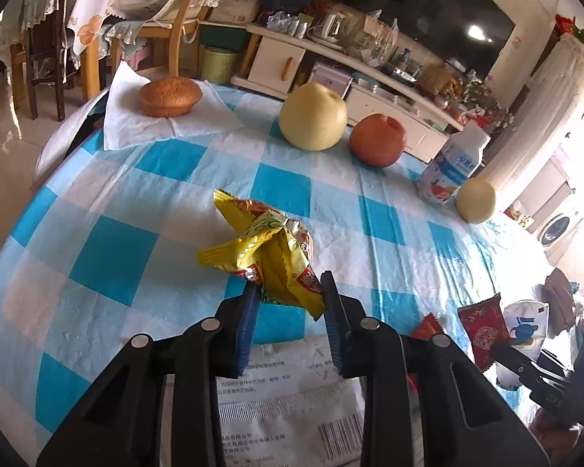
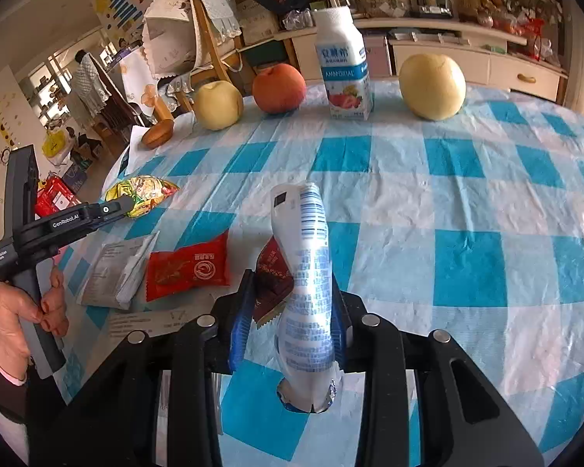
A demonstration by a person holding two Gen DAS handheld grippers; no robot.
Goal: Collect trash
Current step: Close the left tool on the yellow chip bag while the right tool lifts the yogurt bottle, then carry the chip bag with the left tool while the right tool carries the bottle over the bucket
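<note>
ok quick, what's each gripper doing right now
left gripper: jaws shut on the yellow snack wrapper.
right gripper: jaws shut on the white and blue wrapper.

Left gripper (image 1: 290, 292) clamped on crumpled yellow snack wrapper (image 1: 266, 251) over blue-checked tablecloth (image 1: 113, 257). Behind: muffin (image 1: 170, 96) on napkin (image 1: 136, 124), pear (image 1: 312, 116), apple (image 1: 377, 139), drink bottle (image 1: 449, 165). Printed papers (image 1: 288, 401) below jaws.

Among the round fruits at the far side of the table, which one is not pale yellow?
The orange-red fruit, standing between the smaller pale fruit and the milk bottle. The big pale fruit is yellow too.
</note>
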